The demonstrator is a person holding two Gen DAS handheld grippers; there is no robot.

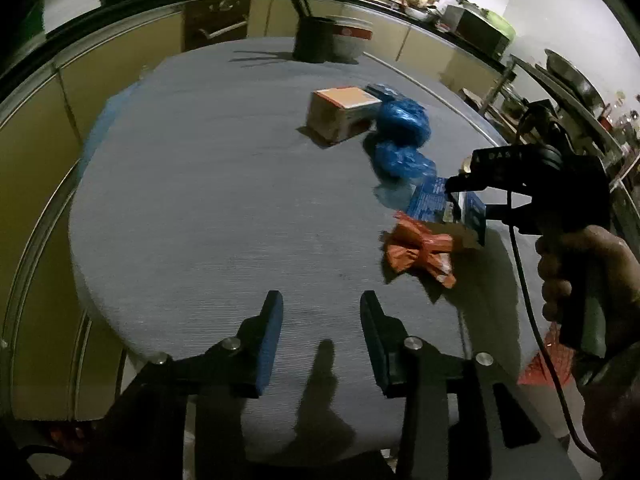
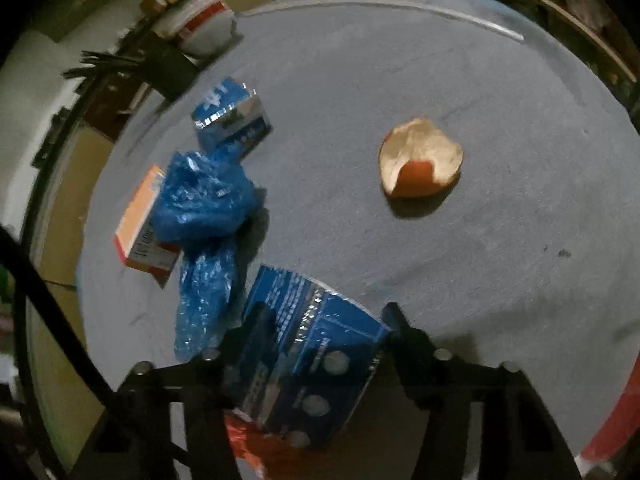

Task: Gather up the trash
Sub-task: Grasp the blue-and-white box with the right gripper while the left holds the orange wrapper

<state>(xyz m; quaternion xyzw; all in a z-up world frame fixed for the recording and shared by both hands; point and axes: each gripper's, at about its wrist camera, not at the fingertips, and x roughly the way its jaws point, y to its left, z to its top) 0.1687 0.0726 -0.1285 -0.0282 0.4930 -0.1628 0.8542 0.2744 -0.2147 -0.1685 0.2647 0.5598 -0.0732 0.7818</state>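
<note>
Holds the left gripper [image 1: 320, 304] low over the near edge of the table [image 1: 200, 200], pads apart, only grey cloth showing between them. Grips the right gripper [image 2: 326, 320] by its handle in a hand [image 1: 580, 272] at the table's right side, angled steeply down. Clamps that gripper on the box [image 2: 316, 360], a blue one with silver seams and round marks: one finger [image 2: 256, 328] pressed against its left face, the other against its right corner. Shows the box resting on the cloth at the right side of the table, its near end lying over the wrapper [image 2: 248, 444], a crumpled orange one that sticks out toward the left gripper in the left wrist view. Places the bags [image 2: 200, 200], crumpled blue plastic, just beyond the box and touching it, and leaning against the carton [image 2: 138, 224], orange and white. Puts a small box [image 2: 232, 120], also blue, just behind the bags. Leaves the peel [image 2: 420, 160], an orange rind lying cupped with its pale inside showing, alone on the cloth, well apart from the rest. Sets a cup [image 1: 314, 40], dark, beside a tub [image 1: 352, 38], white with red, at the table's far edge.
</note>
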